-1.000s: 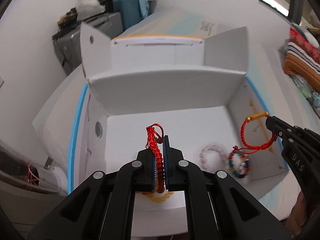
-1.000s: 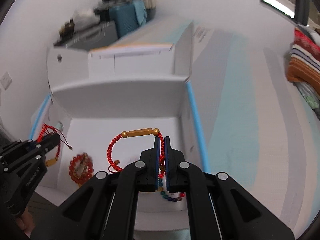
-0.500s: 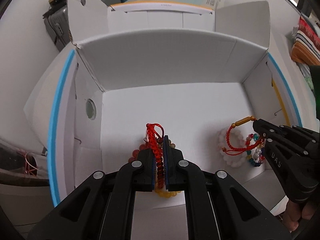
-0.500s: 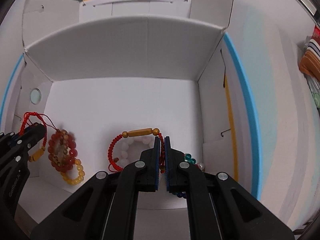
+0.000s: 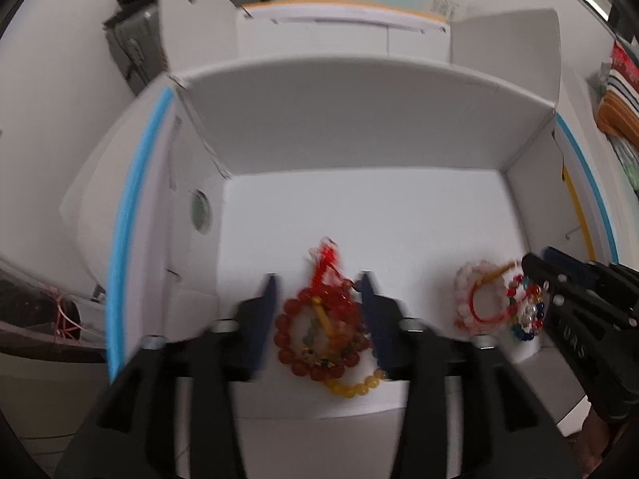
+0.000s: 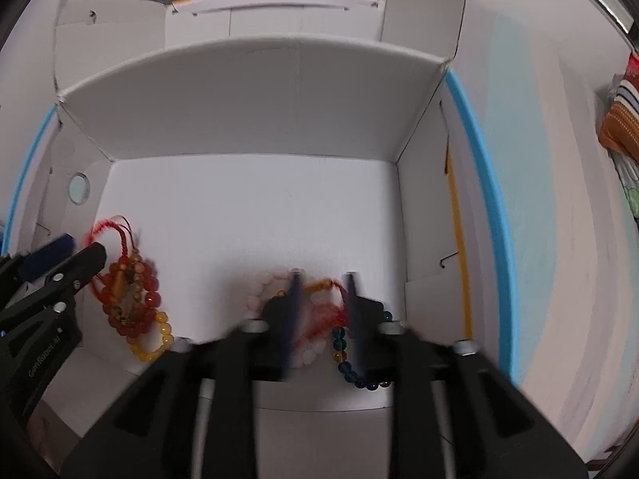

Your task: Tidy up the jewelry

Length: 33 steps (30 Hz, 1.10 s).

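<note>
Below the left wrist camera, a white box point(image 5: 359, 127) is seen from above, its flaps raised. The left tool point(image 5: 319, 291) is pointed down into it near the front edge of the box floor, toward the left. Its jaws are opening, and no pad is pressed on anything. Between the jaws a red cord bracelet point(image 5: 329, 265) lies loose on a ring of red beads point(image 5: 319, 331), which rests on the floor. A string of yellow beads point(image 5: 353, 389) is seen just in front of that ring, touching it. Toward the front right corner of the box, the right tool point(image 5: 537, 265) is shown from the side, jaws apart. Beside its tips a pink bead ring point(image 5: 465, 291), a second red cord bracelet point(image 5: 485, 307) and a multicoloured bead ring point(image 5: 527, 315) lie together in a heap; the picture is blurred there.

Under the right wrist camera, the same box point(image 6: 255, 92) is shown. The right tool point(image 6: 321, 279) has its jaws opening, with the red cord bracelet point(image 6: 333, 311) between them but not pinched; its gold tube lies across the gap. The pink bead ring point(image 6: 271, 283) lies under the left jaw, and the multicoloured bead ring point(image 6: 343, 353) by the right one, at the front edge. At the front left corner, the left tool point(image 6: 82, 249) is seen with jaws parted above the red beads point(image 6: 127, 303) and yellow beads point(image 6: 153, 341).
</note>
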Available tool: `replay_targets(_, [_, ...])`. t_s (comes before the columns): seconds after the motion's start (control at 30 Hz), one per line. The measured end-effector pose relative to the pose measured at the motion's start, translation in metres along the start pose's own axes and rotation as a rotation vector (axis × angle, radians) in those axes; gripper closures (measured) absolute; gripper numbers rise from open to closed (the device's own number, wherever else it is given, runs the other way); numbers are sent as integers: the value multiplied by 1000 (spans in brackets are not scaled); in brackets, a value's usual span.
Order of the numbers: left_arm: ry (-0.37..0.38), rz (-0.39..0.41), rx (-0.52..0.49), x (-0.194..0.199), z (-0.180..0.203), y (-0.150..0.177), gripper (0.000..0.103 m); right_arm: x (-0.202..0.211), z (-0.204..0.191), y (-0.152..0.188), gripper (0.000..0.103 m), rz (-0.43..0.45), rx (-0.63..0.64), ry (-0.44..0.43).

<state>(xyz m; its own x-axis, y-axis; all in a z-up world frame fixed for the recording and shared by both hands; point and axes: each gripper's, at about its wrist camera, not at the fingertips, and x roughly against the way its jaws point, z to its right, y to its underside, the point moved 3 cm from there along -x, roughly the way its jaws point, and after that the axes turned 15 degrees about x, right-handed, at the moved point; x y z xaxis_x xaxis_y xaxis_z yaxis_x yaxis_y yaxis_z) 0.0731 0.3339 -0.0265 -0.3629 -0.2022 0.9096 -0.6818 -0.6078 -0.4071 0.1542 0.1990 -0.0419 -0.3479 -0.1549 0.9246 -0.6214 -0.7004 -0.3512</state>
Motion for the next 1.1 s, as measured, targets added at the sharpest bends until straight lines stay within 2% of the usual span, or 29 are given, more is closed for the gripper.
replay_targets(0.03, [-8,23,1,5,-1,-1,40,6,0,0,51,22,-3,4])
replay_targets(0.1, [-15,60,-4,15,-3,-1,36,18,0,0,48,62,-4,22])
replay_targets(0.2, [9,92,5,31,-7,1,26,38,1,3,34,120,-10,32])
replay_targets(0.27, [28,130,12,46,-12,4,19,53,10,6,31,164,-16,42])
replay_targets(0.33, [42,170,25,60,-17,9,16,68,13,10,21,219,-22,48])
replay_targets(0.4, [68,202,33,74,-22,16,10,82,13,15,16,262,-29,67])
replay_targets(0.53, [93,258,38,96,-27,30,6,102,12,35,8,331,-41,82])
replay_targets(0.7, [116,273,31,100,-28,51,6,118,14,65,8,384,-86,92])
replay_targets(1.1, [175,309,60,114,-43,94,6,128,-2,116,8,422,-113,135])
